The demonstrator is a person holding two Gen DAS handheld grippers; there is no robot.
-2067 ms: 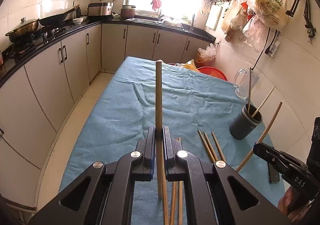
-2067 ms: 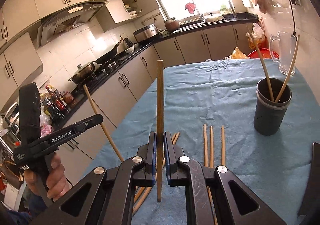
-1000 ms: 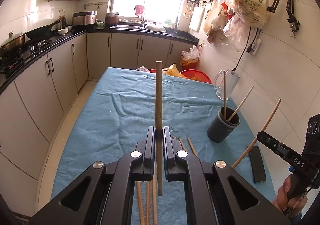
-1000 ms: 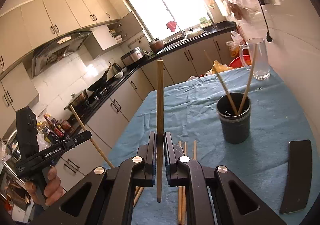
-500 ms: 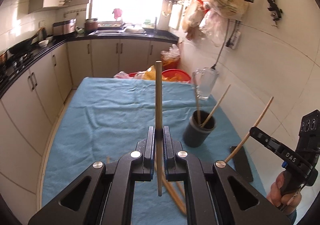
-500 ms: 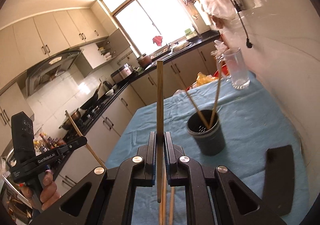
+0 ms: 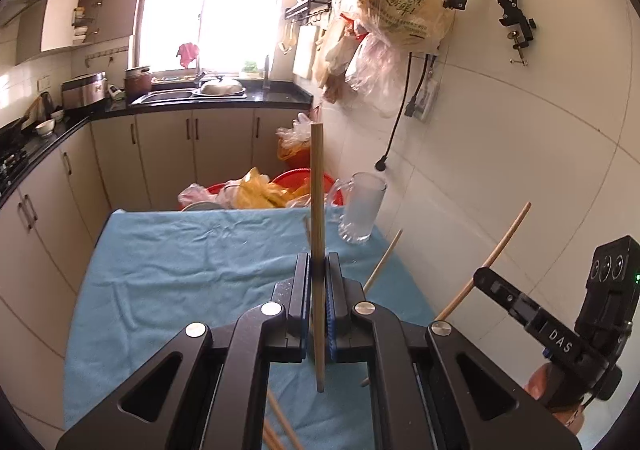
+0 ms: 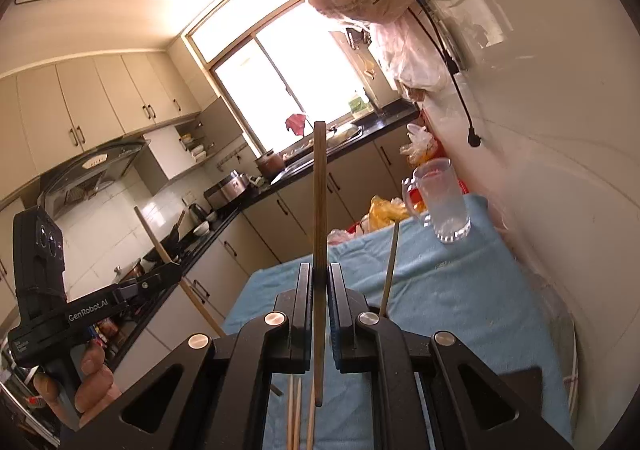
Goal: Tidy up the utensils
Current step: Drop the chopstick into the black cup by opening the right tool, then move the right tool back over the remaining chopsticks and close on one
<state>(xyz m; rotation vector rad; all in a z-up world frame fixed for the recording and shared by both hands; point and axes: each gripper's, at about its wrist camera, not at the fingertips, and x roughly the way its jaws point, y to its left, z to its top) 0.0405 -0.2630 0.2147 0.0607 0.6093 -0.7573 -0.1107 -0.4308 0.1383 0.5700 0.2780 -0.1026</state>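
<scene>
My left gripper (image 7: 318,282) is shut on a wooden chopstick (image 7: 317,194) that stands upright between its pads. My right gripper (image 8: 319,286) is shut on another upright wooden chopstick (image 8: 319,194). Each gripper shows in the other's view, the right one (image 7: 480,277) at the lower right, the left one (image 8: 172,269) at the lower left. Loose chopsticks (image 8: 296,418) lie on the blue cloth (image 8: 440,290) below. The dark holder cup is hidden behind the gripper bodies; chopsticks standing in it poke up (image 7: 386,256) (image 8: 390,266).
A glass mug (image 7: 362,210) stands at the table's far right by the tiled wall. Red basins and plastic bags (image 7: 260,192) sit beyond the far edge. Bags hang from wall hooks (image 7: 396,10). Kitchen counters run along the left.
Both grippers have moved forward over the table toward the holder cup, which has dropped out of sight beneath them. Both still grip their chopsticks.
</scene>
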